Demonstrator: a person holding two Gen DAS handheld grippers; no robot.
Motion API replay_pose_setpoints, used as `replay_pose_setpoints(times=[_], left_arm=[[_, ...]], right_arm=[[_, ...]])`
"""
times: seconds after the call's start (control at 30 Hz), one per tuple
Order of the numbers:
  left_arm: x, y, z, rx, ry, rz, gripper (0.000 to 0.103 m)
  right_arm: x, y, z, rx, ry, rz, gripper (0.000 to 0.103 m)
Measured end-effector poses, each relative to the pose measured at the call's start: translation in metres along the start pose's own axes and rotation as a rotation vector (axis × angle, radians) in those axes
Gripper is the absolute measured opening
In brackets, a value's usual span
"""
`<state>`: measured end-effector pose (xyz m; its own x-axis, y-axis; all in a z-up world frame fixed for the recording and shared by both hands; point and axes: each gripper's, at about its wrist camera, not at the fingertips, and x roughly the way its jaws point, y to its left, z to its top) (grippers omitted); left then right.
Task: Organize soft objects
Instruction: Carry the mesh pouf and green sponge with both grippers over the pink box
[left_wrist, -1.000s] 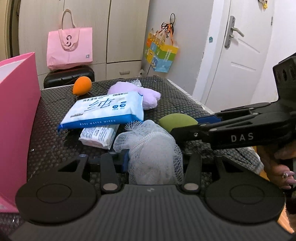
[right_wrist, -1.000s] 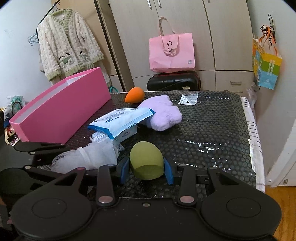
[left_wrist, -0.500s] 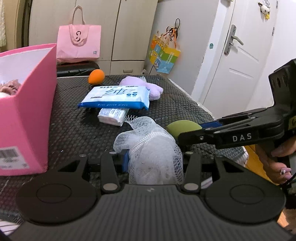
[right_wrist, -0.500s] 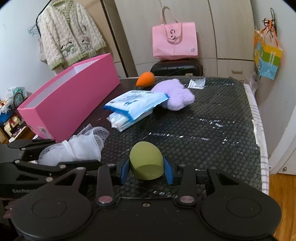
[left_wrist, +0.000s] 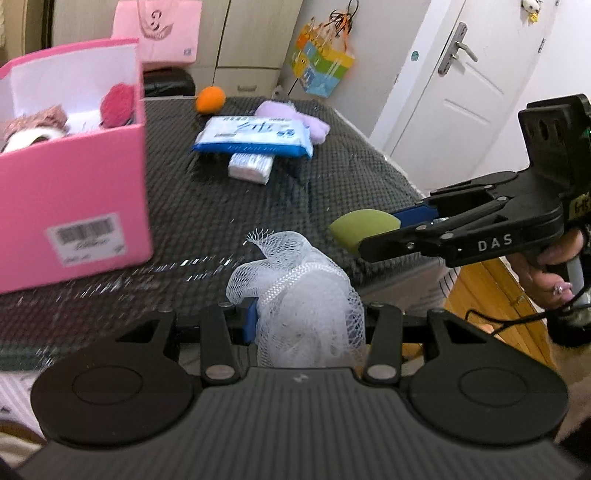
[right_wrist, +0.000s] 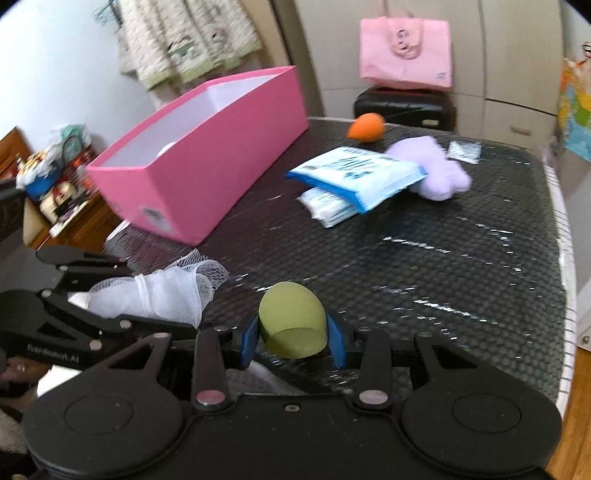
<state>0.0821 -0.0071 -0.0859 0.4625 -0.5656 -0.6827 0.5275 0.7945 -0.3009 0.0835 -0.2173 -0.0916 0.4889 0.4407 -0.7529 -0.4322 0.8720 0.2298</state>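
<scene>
Here, left gripper clamps mesh pouf — right gripper, seemingly green sponge.

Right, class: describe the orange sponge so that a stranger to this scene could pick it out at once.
Start at the long pink box on the dark table. Past the box's far end, near the table's back edge, lies the orange sponge, just behind the blue wipes pack. It is the only orange, egg-shaped thing there; the lilac plush beside it is paler and lumpy.

Box left on table; wipes pack atop tissue pack.
</scene>
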Motion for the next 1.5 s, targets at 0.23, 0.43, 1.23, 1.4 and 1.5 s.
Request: replay_pose_setpoints(times=[0.23,0.43,1.23,1.4,1.5], left_arm=[[-0.028,0.013,-0.011,-0.024,0.059,-0.004,0.043],[-0.059,0.019,-0.013,-0.021,0.067,0.011,0.043],[-0.145,0.061,0.050,-0.004,-0.171,0.226,0.044],[-0.131,0.082,0.079,-0.025,-0.189,0.243,0.045],[-0.117,0.097,0.091,-0.046,-0.184,0.254,0.045]], right_arm=[[-0.003,0.032,0.008,-0.073,0.044,0.069,0.044],[-0.004,0.063,0.020,-0.135,0.086,0.153,0.044],[-0.001,0.131,0.112,-0.288,-0.075,0.249,0.044],[0.012,0.129,0.144,-0.279,-0.141,0.233,0.044],[0.025,0.125,0.163,-0.268,-0.178,0.194,0.044]])
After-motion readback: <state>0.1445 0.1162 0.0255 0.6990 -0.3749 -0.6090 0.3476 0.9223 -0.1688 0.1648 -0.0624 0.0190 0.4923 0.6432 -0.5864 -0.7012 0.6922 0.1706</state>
